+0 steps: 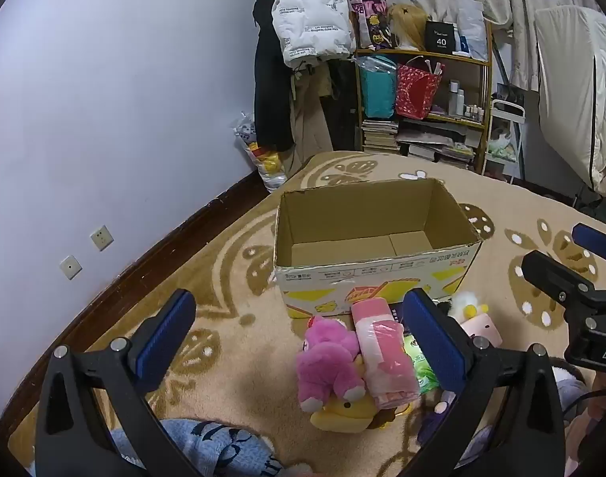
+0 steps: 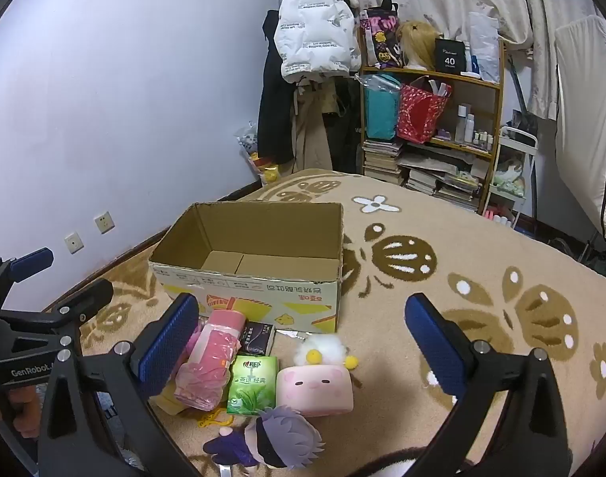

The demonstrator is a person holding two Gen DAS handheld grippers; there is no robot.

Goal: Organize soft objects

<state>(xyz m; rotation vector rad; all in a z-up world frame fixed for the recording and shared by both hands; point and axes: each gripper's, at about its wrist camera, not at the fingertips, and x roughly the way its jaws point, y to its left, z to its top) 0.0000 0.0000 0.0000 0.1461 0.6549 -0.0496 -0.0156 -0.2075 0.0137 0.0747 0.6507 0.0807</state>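
An empty cardboard box (image 1: pixel 378 234) (image 2: pixel 255 254) stands open on the carpet. In front of it lies a heap of soft things: a pink plush bear (image 1: pixel 326 361) on a yellow plush (image 1: pixel 346 417), a pink wrapped roll (image 1: pixel 382 353) (image 2: pixel 215 357), a green tissue pack (image 2: pixel 252 384), a pink square plush (image 2: pixel 314 389), a white pompom toy (image 2: pixel 322 349) and a purple-haired doll (image 2: pixel 279 441). My left gripper (image 1: pixel 299 338) hangs open above the bear and roll. My right gripper (image 2: pixel 303 338) is open above the tissue pack and pink plush. Neither holds anything.
A blue patterned cloth (image 1: pixel 223 449) lies at the near left. A black packet (image 2: pixel 259 338) leans by the box. A shelf (image 1: pixel 426 107) with bags and books, hanging coats (image 1: pixel 310 16) and a white cart (image 2: pixel 513 167) stand at the back. The wall (image 1: pixel 104 99) runs along the left.
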